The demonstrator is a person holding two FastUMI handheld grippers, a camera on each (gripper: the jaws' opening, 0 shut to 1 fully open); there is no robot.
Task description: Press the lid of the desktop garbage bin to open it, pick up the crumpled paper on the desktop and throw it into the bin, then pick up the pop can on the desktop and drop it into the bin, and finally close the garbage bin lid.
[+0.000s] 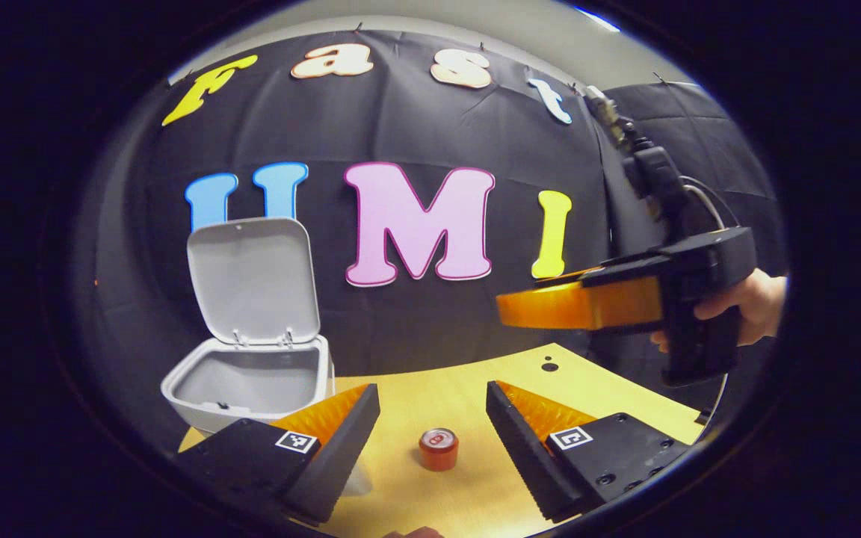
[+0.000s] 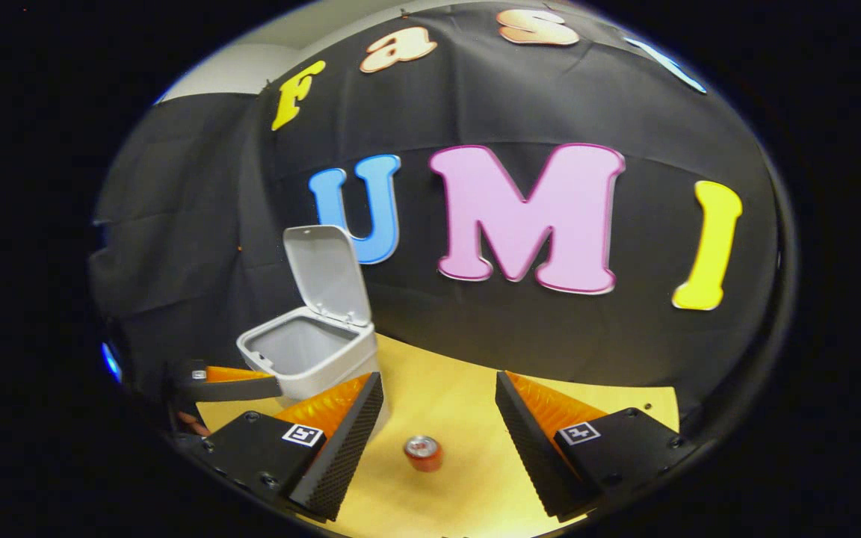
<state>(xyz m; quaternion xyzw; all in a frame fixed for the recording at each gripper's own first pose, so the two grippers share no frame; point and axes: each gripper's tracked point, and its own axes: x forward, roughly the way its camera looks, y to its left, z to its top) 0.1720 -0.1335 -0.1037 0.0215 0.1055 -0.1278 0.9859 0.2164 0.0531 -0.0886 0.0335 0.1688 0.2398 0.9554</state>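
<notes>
Standing upright, can [image 1: 439, 448] between open left tool [image 1: 432, 433].

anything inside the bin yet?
The bin stands with its lid up. The upper inner walls show bare grey; the rim hides the bottom, so the paper cannot be confirmed. The pop can stands on the desktop.

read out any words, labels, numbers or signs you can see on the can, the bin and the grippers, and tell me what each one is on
No readable words.
Pop can: the print is too small and blurred to read.
Garbage bin: plain, no label visible.
Left gripper and right gripper: square black-and-white marker tags, patterns rather than text.
</notes>
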